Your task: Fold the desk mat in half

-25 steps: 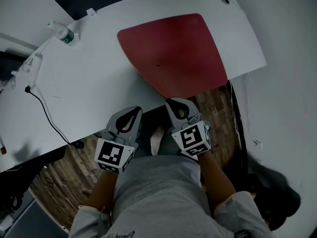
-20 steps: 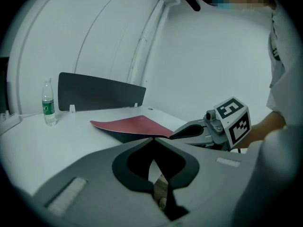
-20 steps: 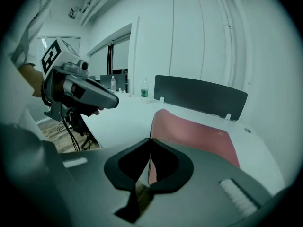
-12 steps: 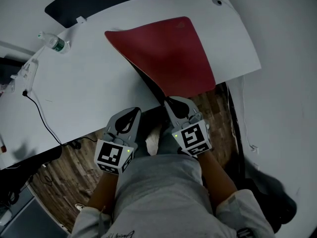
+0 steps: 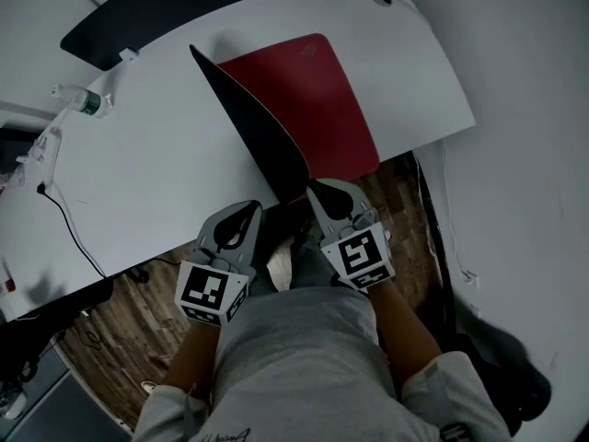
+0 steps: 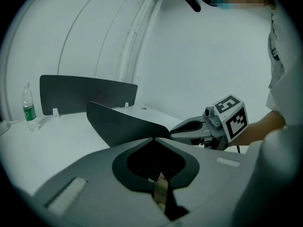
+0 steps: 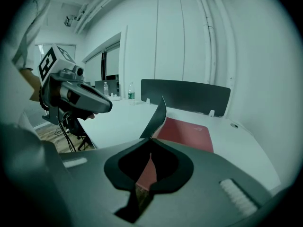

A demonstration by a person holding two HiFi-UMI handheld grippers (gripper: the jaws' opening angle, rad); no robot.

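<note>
Red rectangular desk mat [image 5: 322,109] pinched at its near corner by the right gripper [image 5: 319,189]
Its jaws clamp that corner, the black underside standing up over the white desk [image 5: 156,173]; left gripper [image 5: 252,206], jaws together and empty, hovers beside at the desk's edge

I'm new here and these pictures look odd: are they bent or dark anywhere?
Head view: the white desk bows at its edges, probably lens bending; corners dim. Left gripper view and right gripper view: circular picture, black corners, flat cool light, no glare.

desk mat [image 5: 317,95] on desk [image 5: 156,173], bottle [image 5: 81,101] far left
</note>
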